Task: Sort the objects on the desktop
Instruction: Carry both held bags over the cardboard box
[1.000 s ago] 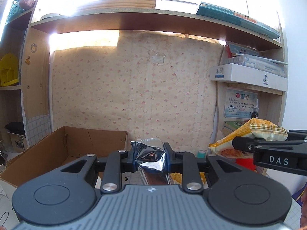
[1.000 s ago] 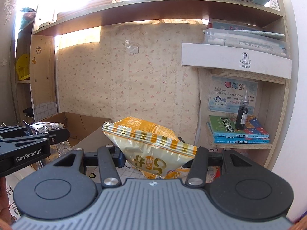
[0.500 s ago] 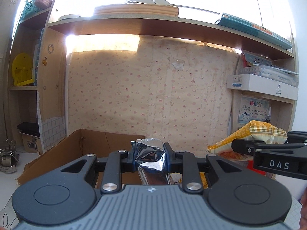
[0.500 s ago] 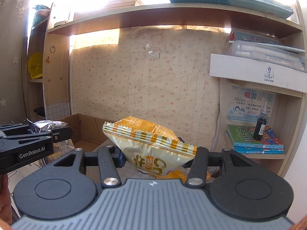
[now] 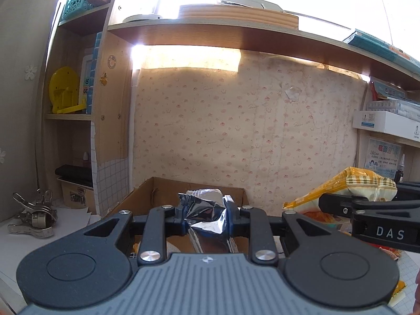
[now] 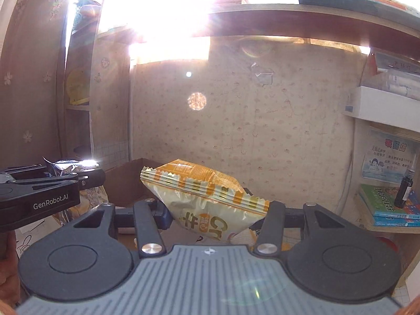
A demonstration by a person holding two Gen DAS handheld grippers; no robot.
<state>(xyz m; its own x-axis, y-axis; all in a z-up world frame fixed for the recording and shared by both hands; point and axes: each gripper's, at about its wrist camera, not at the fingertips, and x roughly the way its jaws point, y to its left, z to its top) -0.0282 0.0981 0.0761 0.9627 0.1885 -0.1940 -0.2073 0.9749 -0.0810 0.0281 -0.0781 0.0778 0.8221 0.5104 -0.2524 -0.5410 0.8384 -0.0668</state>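
**Operator:** Crumpled silver foil wrapper, pinched tight between the closed jaws of my left gripper. It hangs off the desk, its tail trailing down below the fingers. Just past the fingertips and a little below them sits the open brown cardboard box.

**Colleague:** And your other hand?

**Operator:** The right gripper is clamped on a puffy yellow-and-white snack bag, held by its lower half, the crimped top edge standing above the jaws. From the left wrist view that bag floats just to the right of my left fingers, level with them.

**Colleague:** So both go in the box?

**Operator:** That is my reading. To do it well I would bring the foil over the middle of the box, not its near wall, and dip the fingertips below the rim before letting go; light foil may cling to a pad or drift.

**Colleague:** Any risk?

**Operator:** The two grippers run close side by side. I would release one at a time. The metal spring clips, far off to the left of my fingers, stay out of it.
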